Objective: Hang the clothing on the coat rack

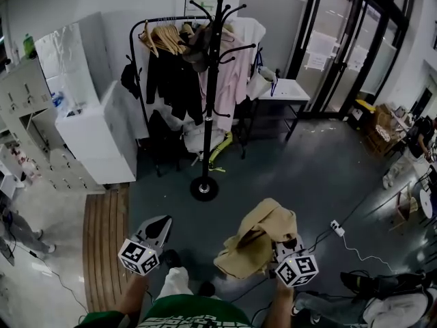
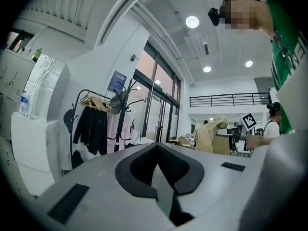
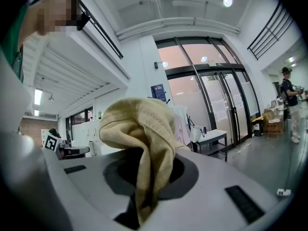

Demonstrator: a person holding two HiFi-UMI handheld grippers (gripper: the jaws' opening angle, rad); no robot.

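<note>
A black coat rack [image 1: 210, 94] stands on a round base [image 1: 204, 188] straight ahead, and also shows at mid-left in the left gripper view [image 2: 120, 117]. A tan knitted garment [image 1: 258, 243] hangs bunched from my right gripper [image 1: 273, 239], well short of the rack. In the right gripper view the tan cloth [image 3: 144, 134] fills the jaws of that gripper [image 3: 144, 182], which is shut on it. My left gripper [image 1: 165, 221] is held level to the left of the garment. Its jaws meet with nothing between them [image 2: 157, 153].
Behind the rack a clothes rail [image 1: 171, 22] holds a black jacket [image 1: 171, 80] and pink clothing [image 1: 229, 70]. A white cabinet [image 1: 95, 132] stands left and a white table [image 1: 283, 89] right. A power strip [image 1: 336, 228] and cable lie on the floor; wooden boards [image 1: 106, 238] lie left.
</note>
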